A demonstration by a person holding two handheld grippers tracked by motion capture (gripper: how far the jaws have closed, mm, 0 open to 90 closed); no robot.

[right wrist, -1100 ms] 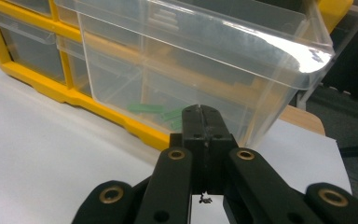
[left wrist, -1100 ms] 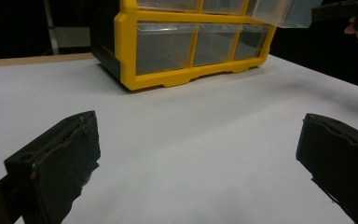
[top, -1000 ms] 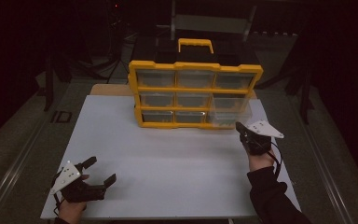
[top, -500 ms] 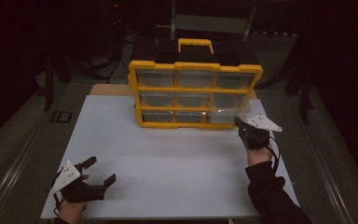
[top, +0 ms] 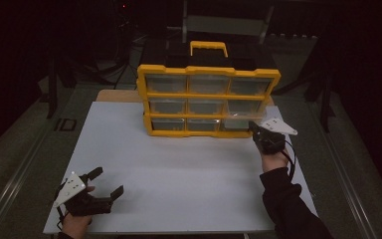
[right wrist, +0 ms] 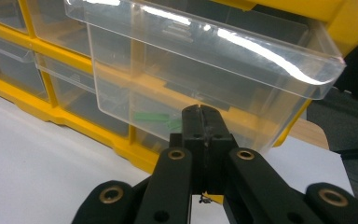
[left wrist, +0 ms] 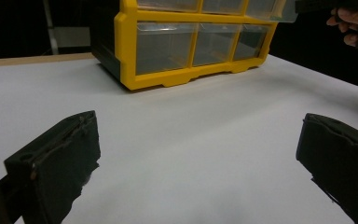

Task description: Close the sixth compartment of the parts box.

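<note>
A yellow organizer (top: 144,94) with clear drawers and a yellow carry handle stands at the back of the white table (top: 179,169). One clear drawer (top: 238,119) in its right column sticks out toward me. My right gripper (top: 256,130) is shut, and its tips rest against that drawer's front wall (right wrist: 242,79). A small green piece (right wrist: 151,116) shows through the clear plastic behind it. Near the front left corner my left gripper (top: 108,181) lies open on the table with nothing between its fingers. The left gripper view shows the organizer (left wrist: 130,70) beyond the open left gripper (left wrist: 200,154).
The white board (left wrist: 205,121) stretches bare between the two hands. Dark floor, stands and cables surround the table, and a wooden edge (top: 119,95) shows behind the board at the left. A hand (left wrist: 349,23) holds the right gripper at the organizer's far end.
My right gripper has moved a little forward toward the organizer, staying at the pulled-out drawer. The left gripper has not moved.
</note>
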